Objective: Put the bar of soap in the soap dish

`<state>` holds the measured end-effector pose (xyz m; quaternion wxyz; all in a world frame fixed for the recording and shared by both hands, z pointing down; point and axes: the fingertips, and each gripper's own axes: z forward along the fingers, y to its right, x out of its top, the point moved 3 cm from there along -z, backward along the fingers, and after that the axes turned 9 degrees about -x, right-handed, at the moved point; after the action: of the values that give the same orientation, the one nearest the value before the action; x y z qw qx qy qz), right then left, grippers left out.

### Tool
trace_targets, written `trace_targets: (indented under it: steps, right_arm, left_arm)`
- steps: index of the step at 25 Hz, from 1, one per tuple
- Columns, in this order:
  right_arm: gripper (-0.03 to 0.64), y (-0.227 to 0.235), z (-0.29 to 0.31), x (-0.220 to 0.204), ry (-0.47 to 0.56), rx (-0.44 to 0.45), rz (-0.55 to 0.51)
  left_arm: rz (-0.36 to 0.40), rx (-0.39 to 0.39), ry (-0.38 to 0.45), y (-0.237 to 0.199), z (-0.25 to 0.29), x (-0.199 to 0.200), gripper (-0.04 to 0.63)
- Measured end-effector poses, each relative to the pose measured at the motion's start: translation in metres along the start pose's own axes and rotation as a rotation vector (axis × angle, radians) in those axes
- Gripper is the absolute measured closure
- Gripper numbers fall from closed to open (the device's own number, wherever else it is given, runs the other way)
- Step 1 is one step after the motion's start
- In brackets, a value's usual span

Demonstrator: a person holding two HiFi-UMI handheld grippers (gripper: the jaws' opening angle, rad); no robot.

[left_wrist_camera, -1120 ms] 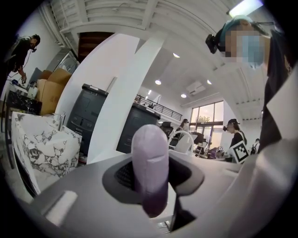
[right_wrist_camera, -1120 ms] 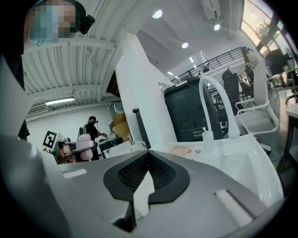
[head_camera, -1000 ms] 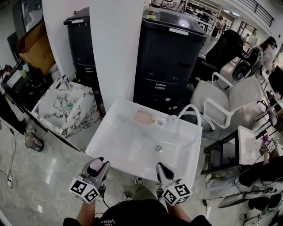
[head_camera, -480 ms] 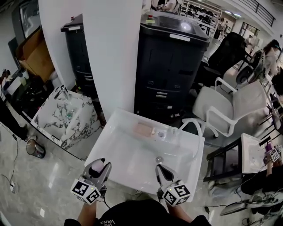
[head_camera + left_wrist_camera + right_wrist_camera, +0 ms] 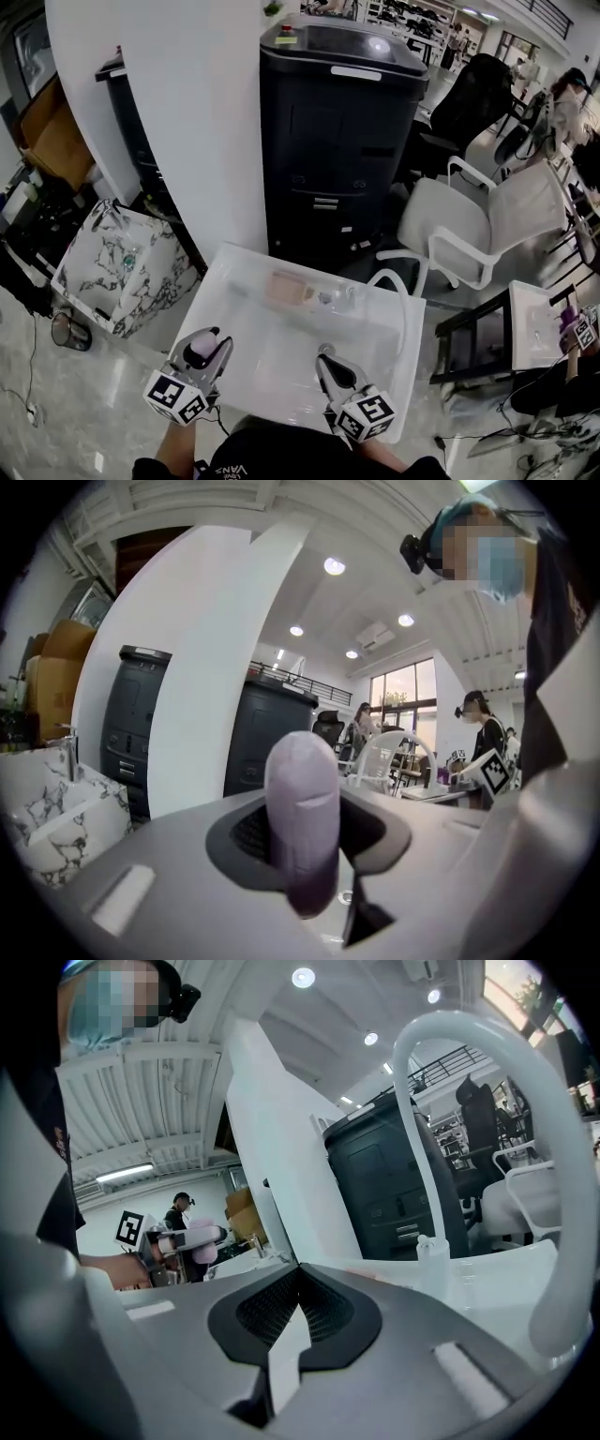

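Standing before blk cabinet (image 5: 337,141), white sink (image 5: 272,352), left tongs (image 5: 204,345) w/ soap (image 5: 302,817)

The head camera is looking steeply down from above the person, taking in the white sink (image 5: 214,281) with the left gripper (image 5: 203,343) and right gripper (image 5: 329,360) at its bottom edge. Each gripper camera is riding close behind its own jaws, facing roughly level across the sink. All three views are sharing the white pillar (image 5: 187,122) and black cabinet (image 5: 337,141).
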<state>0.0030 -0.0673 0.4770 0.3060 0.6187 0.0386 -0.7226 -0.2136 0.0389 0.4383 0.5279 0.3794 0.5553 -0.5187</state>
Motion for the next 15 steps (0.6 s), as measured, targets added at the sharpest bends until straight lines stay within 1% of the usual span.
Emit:
trace_targets:
  steps: [3,6,11,15]
  right_arm:
    - [0.621,0.003,0.009,0.001,0.0,0.014,-0.011]
    - [0.621,0.005,0.013,0.0,0.0,-0.003,0.004]
    - [0.621,0.004,0.016,-0.001,0.017,-0.083,0.02]
    - [0.621,-0.003,0.016,-0.006,0.042,-0.165,0.064]
  left_arm:
    - [0.042,-0.015,-0.016,-0.008,0.017,0.009,0.417]
    - [0.071,-0.045,-0.025,-0.018,0.028,0.017,0.417]
    - [0.128,-0.124,-0.063,-0.041,0.048,0.026,0.417]
    - [0.183,-0.226,-0.118,-0.056,0.067,0.025,0.417]
